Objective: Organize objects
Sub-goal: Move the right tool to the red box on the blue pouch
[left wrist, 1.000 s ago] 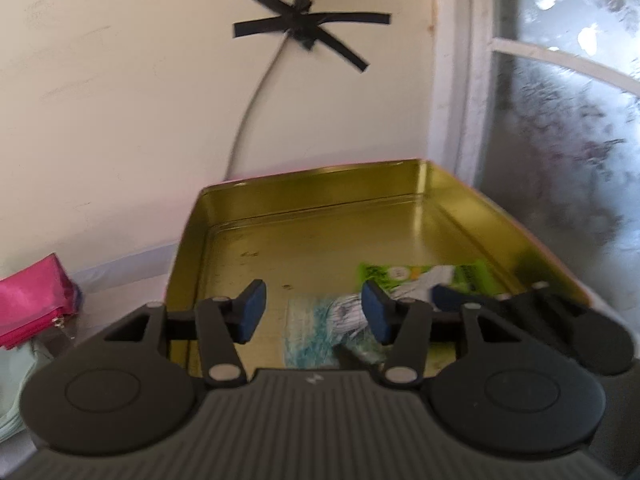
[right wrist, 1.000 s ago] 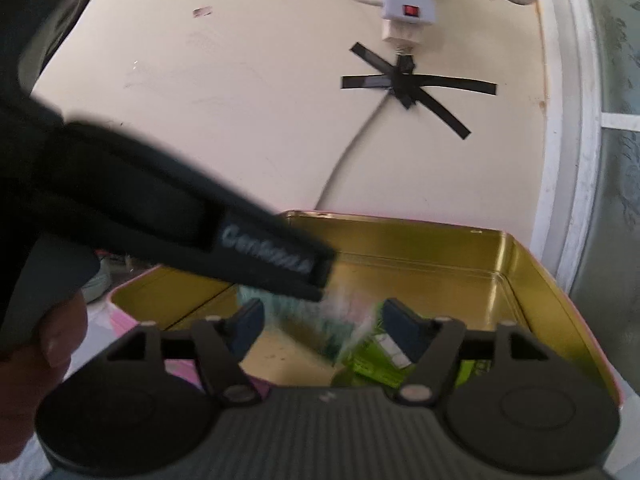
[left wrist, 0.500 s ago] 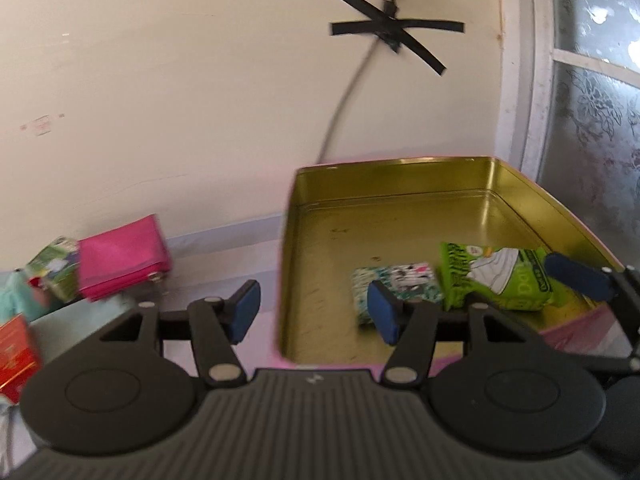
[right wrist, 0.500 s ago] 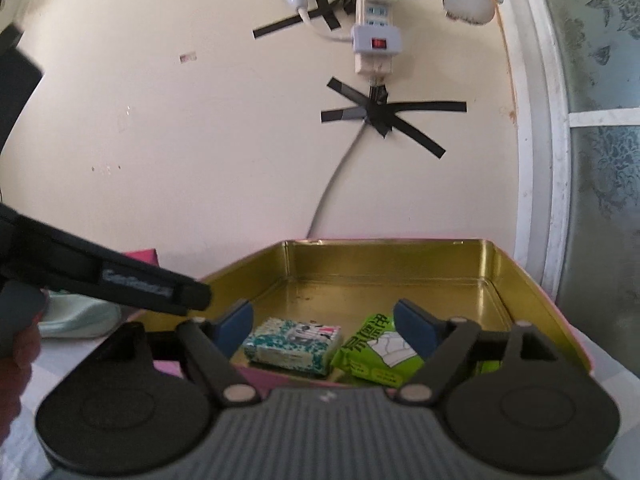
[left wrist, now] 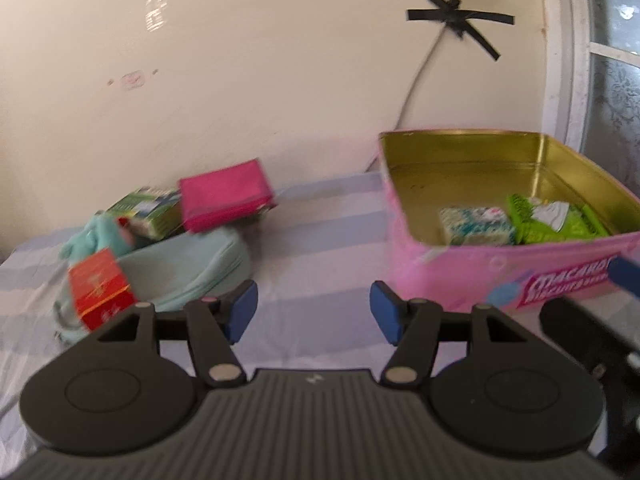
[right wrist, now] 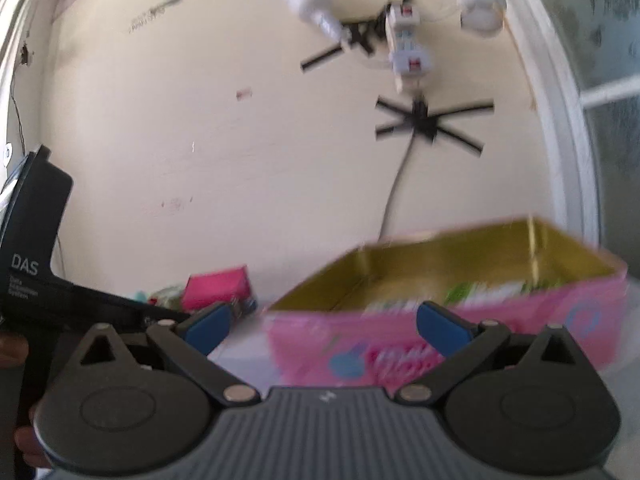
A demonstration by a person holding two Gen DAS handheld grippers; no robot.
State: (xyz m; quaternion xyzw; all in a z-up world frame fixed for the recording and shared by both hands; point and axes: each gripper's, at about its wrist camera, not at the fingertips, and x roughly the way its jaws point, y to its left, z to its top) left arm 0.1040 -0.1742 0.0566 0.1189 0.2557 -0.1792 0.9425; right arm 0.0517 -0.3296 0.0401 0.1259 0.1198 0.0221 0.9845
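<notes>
The left gripper (left wrist: pixel 313 316) is hovering over a striped lilac-and-white cloth-covered surface (left wrist: pixel 320 240), its jaws opening with nothing between the blue pads (left wrist: pixel 240 312). To its right, a pink rectangular tin with a gold interior (left wrist: pixel 500 272) is sitting open against a cream wall (left wrist: pixel 240 100). Inside the tin, a small teal patterned packet (left wrist: pixel 476 226) is lying just beside a bright green snack packet (left wrist: pixel 556 224), both near the front wall.

To the left, a pile of loose things is waiting well apart from the tin: a red cardboard box (left wrist: pixel 100 286) is resting against a pale mint fabric pouch (left wrist: pixel 192 264), with a magenta zip purse (left wrist: pixel 224 196) and a green printed packet (left wrist: pixel 146 210) lying behind, close to the wall.

In the blurred right wrist view, the right gripper (right wrist: pixel 322 322) is facing the tin's pink front (right wrist: pixel 440 344), its jaws opening wide and empty. The left gripper's black body (right wrist: pixel 36 272) is showing at the left edge.

On the wall, strips of black tape (right wrist: pixel 432 124) are pinning a grey cable (right wrist: pixel 394 196) below a white power strip (right wrist: pixel 408 48).
</notes>
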